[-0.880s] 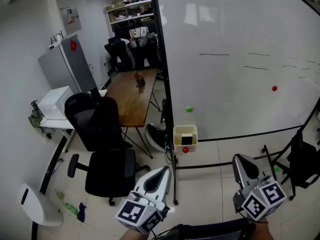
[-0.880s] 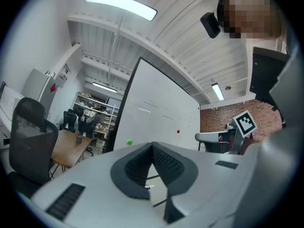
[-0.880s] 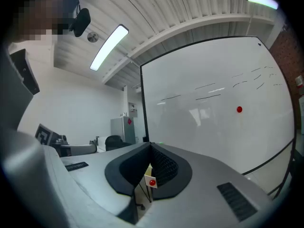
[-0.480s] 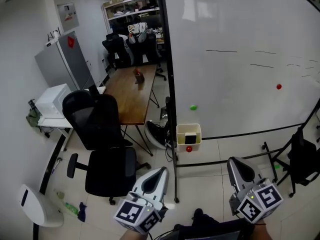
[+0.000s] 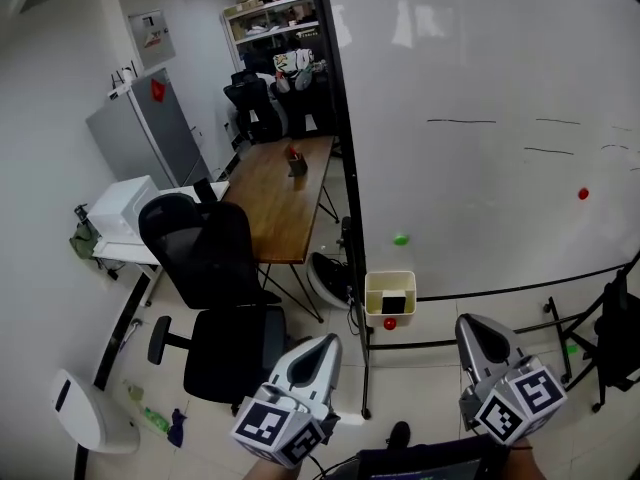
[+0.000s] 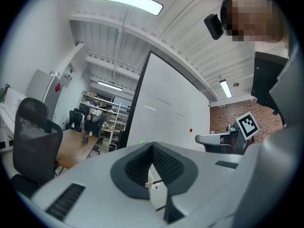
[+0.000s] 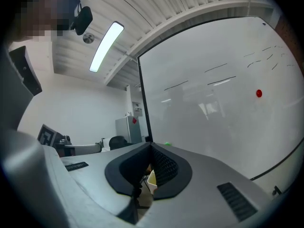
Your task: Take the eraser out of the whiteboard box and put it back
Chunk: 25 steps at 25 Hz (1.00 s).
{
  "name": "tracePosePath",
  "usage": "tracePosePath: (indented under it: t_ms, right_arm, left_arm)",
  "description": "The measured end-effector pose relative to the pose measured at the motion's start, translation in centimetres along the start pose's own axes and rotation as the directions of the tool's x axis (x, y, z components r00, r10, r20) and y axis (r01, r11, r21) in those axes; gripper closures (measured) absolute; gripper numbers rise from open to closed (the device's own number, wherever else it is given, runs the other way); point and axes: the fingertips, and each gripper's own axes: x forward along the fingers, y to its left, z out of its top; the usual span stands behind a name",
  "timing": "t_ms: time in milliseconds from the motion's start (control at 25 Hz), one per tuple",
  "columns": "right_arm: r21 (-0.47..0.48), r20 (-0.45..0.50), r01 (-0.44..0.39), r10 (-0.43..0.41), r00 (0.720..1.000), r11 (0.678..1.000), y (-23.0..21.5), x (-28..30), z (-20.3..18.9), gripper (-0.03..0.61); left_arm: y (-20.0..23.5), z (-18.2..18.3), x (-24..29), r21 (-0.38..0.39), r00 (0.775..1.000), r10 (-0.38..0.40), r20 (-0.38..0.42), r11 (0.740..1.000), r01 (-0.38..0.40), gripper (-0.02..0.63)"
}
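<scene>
A cream whiteboard box [image 5: 390,286] hangs at the bottom left corner of the whiteboard [image 5: 480,118], with a dark eraser [image 5: 395,303] standing in it. A red magnet [image 5: 389,323] sits just under the box. Both grippers are held low in the head view, well short of the box. My left gripper [image 5: 325,344] is shut and empty, pointing toward the board's stand. My right gripper [image 5: 476,326] is shut and empty, to the right of the box. In the right gripper view, part of the box [image 7: 151,179] shows below the closed pads.
A black office chair [image 5: 215,268] and a wooden table [image 5: 285,193] stand left of the board's stand [image 5: 362,368]. A white appliance [image 5: 120,208] and grey cabinet [image 5: 150,133] line the left wall. A black chair [image 5: 620,338] stands at the right. Green [image 5: 401,239] and red [image 5: 583,194] magnets dot the board.
The head view has shifted: the board, box and furniture sit lower and further right in the picture. Both grippers keep their place in the view and stay shut.
</scene>
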Motion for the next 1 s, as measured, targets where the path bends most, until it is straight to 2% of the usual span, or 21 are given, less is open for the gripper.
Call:
tracePosePath:
  t_ms: [200, 560, 760, 1000]
  right_arm:
    - [0.012, -0.008, -0.024, 0.024, 1.000, 1.000, -1.9, 3.0, 0.3, 0.555]
    - [0.039, -0.013, -0.048, 0.048, 0.999, 0.998, -6.7, 8.5, 0.1, 0.554]
    - [0.036, -0.005, 0.024, -0.024, 1.000, 0.999, -8.1, 13.2, 0.0, 0.555]
    - [0.020, -0.001, 0.097, -0.097, 0.995, 0.995, -5.5, 19.2, -0.5, 0.554]
  left_arm:
    - [1.0, 1.3, 3.9, 0.033, 1.000, -0.009, 0.009, 0.999, 0.009, 0.591]
    - [4.2, 1.7, 11.1, 0.062, 1.000, 0.007, 0.005, 0.998, -0.007, 0.591]
    - [8.4, 1.8, 13.9, 0.041, 1.000, -0.029, -0.002, 0.999, 0.029, 0.591]
    - [15.9, 2.6, 15.4, 0.013, 0.995, -0.097, -0.035, 0.995, 0.097, 0.591]
